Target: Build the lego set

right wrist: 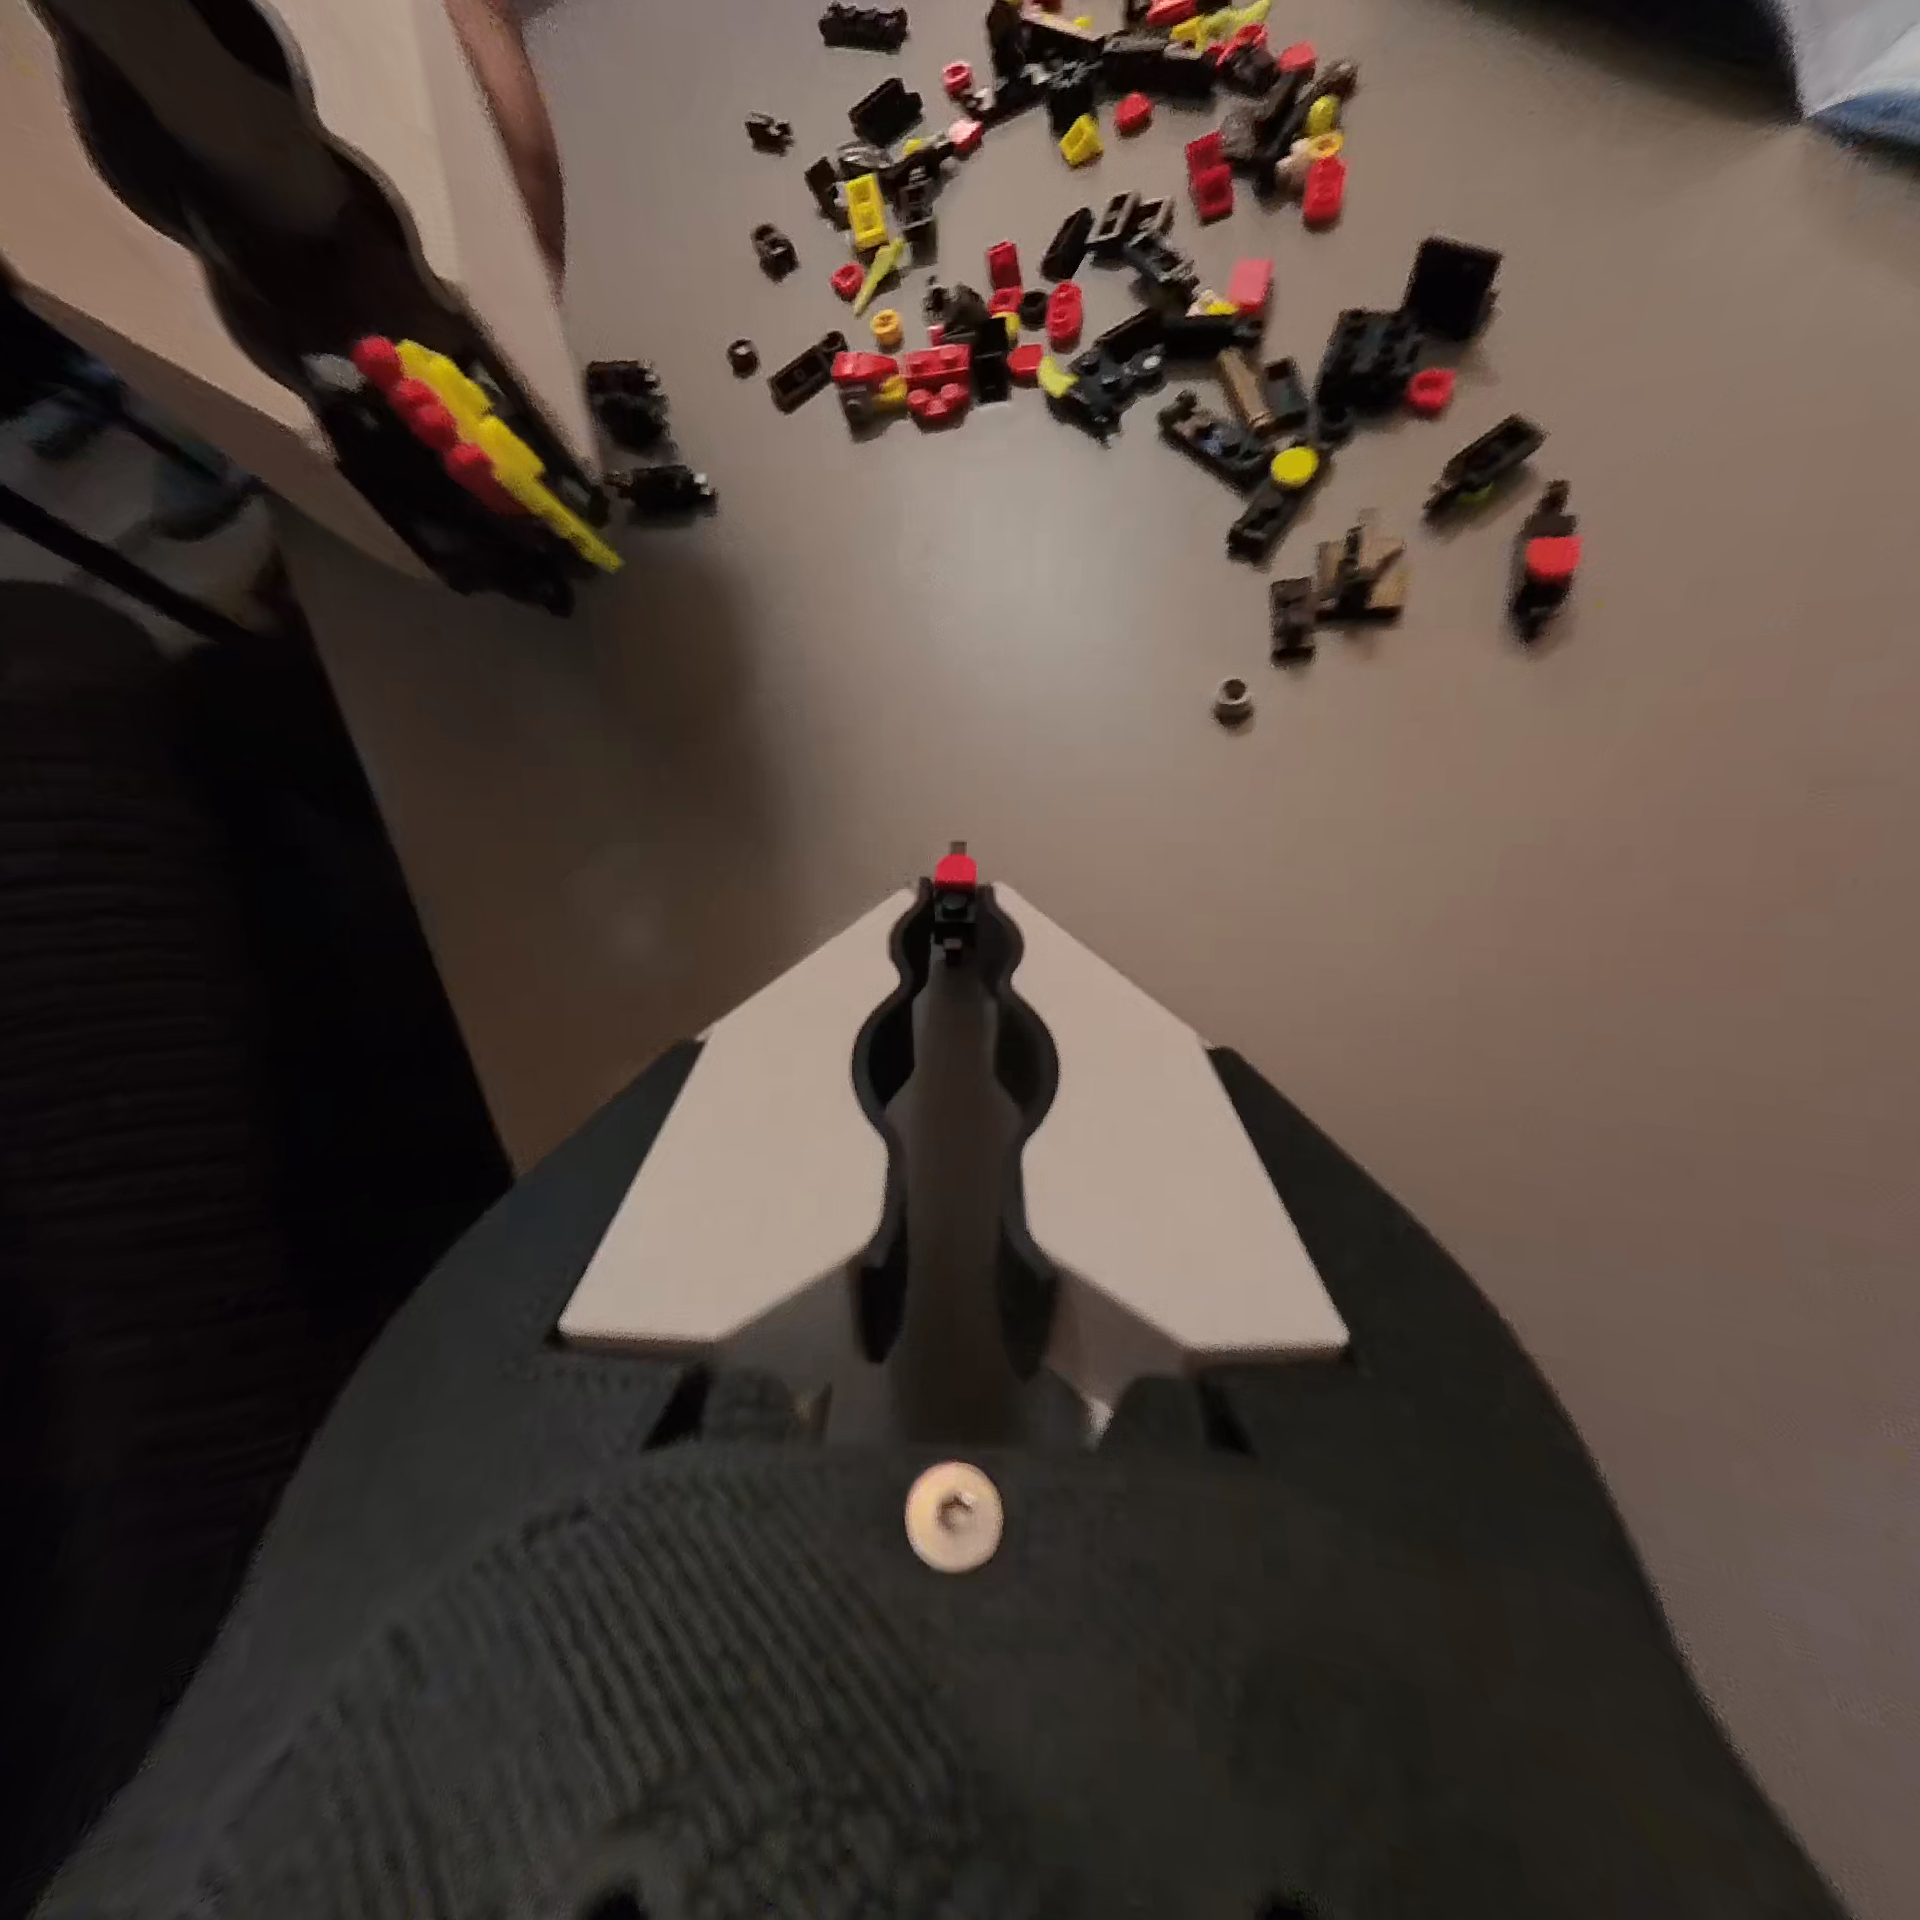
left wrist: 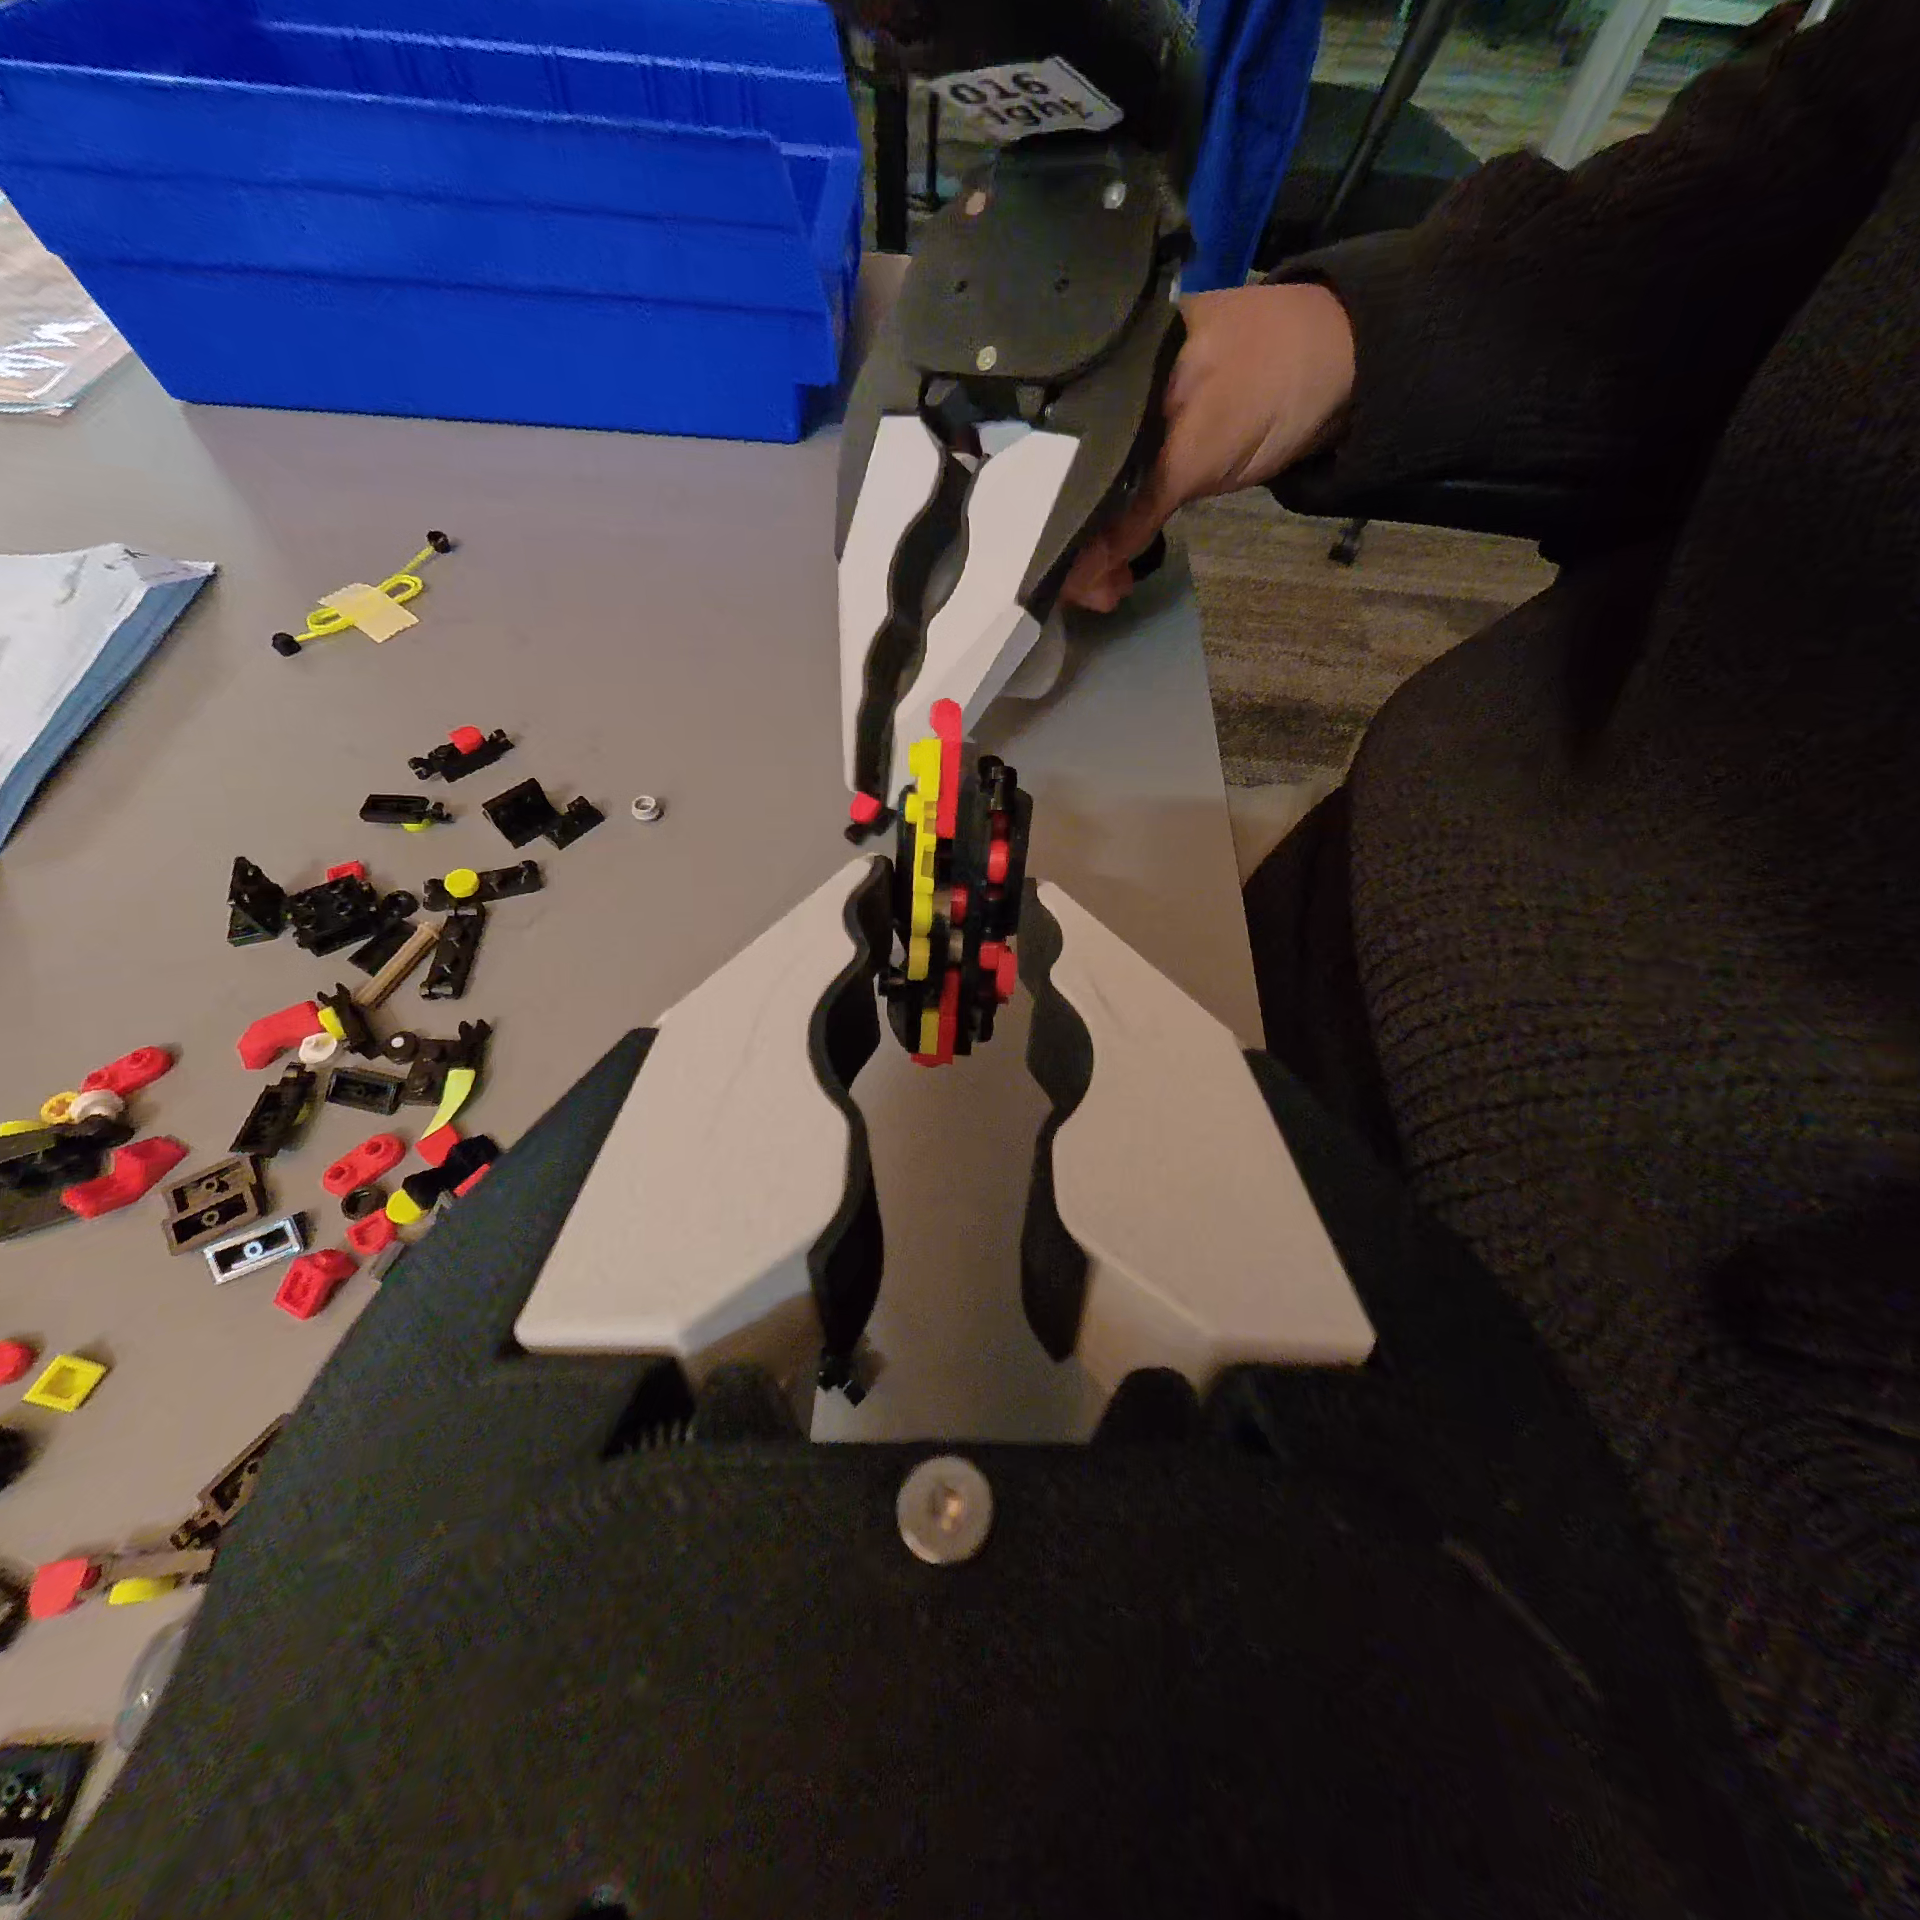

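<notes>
Bricks in black, red and yellow, already pressed into a small stacked model [left wrist: 951, 904], sit upright between the tips of the left hand-held gripper [left wrist: 951, 914]. Both pads press on its flat sides, so the narrow edge faces up and the top end stays free. It hangs in the air just past the near edge of the worktop [left wrist: 644, 623], not resting on it.

The right hand-held gripper [right wrist: 954, 904] is closed almost fully on a tiny black piece with a red cap [right wrist: 954, 878], pinched at the very tips so that the red end sticks out in front. In the left wrist view this piece [left wrist: 864, 812] is just beside the upper left edge of the model, seemingly close enough to touch, though contact is hard to confirm.

Loose bricks [left wrist: 343, 997] lie scattered on the worktop to the left, well apart from both grippers. Behind them stand blue bins [left wrist: 436, 239], and a paper booklet [left wrist: 73, 644] lies at the left edge.
</notes>
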`<action>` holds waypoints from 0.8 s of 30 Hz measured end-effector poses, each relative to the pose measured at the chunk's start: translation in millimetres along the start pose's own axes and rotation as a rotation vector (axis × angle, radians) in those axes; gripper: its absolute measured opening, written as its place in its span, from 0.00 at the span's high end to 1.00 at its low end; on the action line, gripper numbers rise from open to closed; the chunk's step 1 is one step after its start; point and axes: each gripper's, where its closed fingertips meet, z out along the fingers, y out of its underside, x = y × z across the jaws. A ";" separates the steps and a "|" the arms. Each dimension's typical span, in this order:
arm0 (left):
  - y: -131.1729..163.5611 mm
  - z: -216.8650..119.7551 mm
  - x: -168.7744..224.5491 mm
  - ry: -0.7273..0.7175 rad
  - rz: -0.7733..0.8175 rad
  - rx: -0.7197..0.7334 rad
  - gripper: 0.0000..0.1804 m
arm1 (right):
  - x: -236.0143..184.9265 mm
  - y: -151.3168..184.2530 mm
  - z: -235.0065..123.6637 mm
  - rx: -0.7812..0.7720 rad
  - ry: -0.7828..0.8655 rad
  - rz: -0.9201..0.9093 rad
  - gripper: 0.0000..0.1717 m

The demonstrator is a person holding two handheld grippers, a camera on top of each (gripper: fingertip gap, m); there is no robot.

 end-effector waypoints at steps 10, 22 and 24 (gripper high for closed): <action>-3.2 -4.1 -0.3 0.007 -0.021 0.021 0.88 | 6.4 -5.5 -9.1 0.006 0.167 -0.056 0.83; -2.3 -2.1 -6.2 0.041 -0.122 0.059 0.88 | 0.2 -8.5 -13.6 0.086 0.360 0.114 0.80; -2.8 -3.9 -9.1 0.025 -0.124 0.063 0.88 | 1.7 -6.9 -9.8 0.061 0.387 0.079 0.82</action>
